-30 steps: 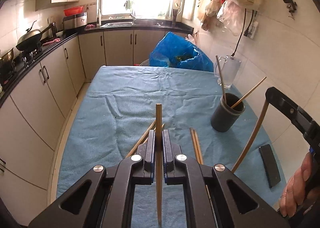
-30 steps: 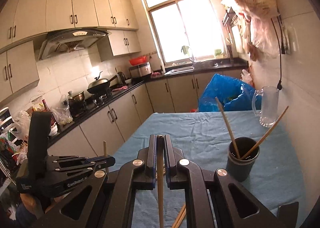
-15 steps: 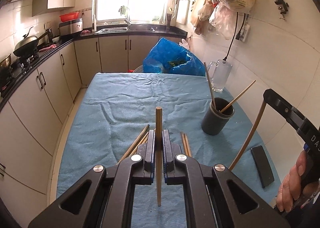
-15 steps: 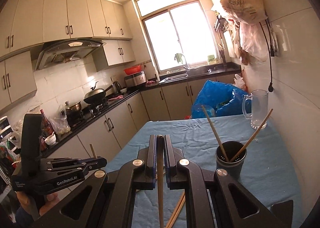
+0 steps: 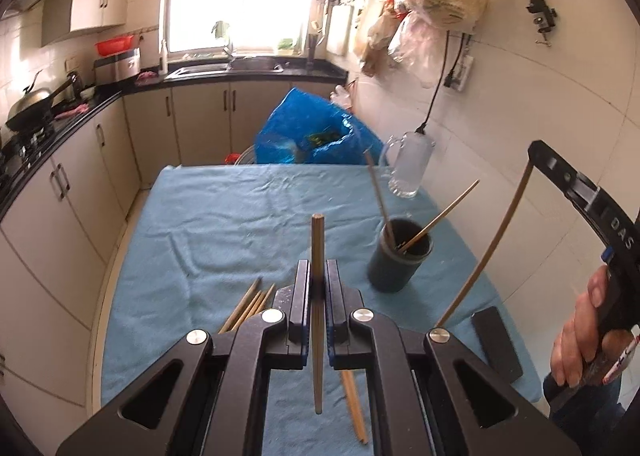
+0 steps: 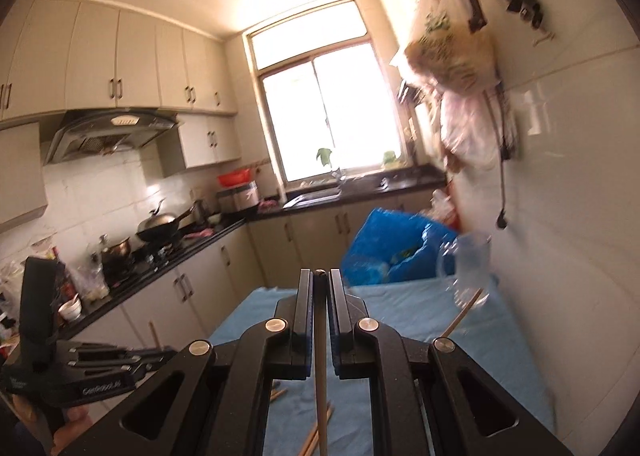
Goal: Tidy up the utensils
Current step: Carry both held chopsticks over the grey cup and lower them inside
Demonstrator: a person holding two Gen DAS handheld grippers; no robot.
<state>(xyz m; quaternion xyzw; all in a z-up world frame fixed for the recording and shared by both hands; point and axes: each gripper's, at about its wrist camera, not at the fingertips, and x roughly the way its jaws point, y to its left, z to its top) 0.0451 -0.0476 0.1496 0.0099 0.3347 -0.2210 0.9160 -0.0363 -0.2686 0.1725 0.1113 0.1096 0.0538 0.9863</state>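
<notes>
My left gripper [image 5: 318, 276] is shut on a wooden chopstick [image 5: 317, 240] held upright above the blue-clothed table [image 5: 224, 215]. A dark cup [image 5: 400, 266] with two chopsticks in it stands to the right of the gripper. Several loose chopsticks [image 5: 248, 304] lie on the cloth under the gripper. My right gripper [image 6: 319, 280] is shut on another chopstick [image 6: 320, 376], raised high; it also shows in the left wrist view [image 5: 532, 161] at the right, its chopstick [image 5: 492, 248] hanging down beside the cup.
A glass mug [image 5: 412, 163] and a blue plastic bag [image 5: 312, 131] are at the table's far end. A black phone [image 5: 496, 342] lies at the right edge. A tiled wall runs along the right, kitchen cabinets [image 5: 72, 183] along the left.
Both grippers have risen and tilted upward, each still gripping its chopstick. The right wrist view now looks higher, and the cup has dropped out of it.
</notes>
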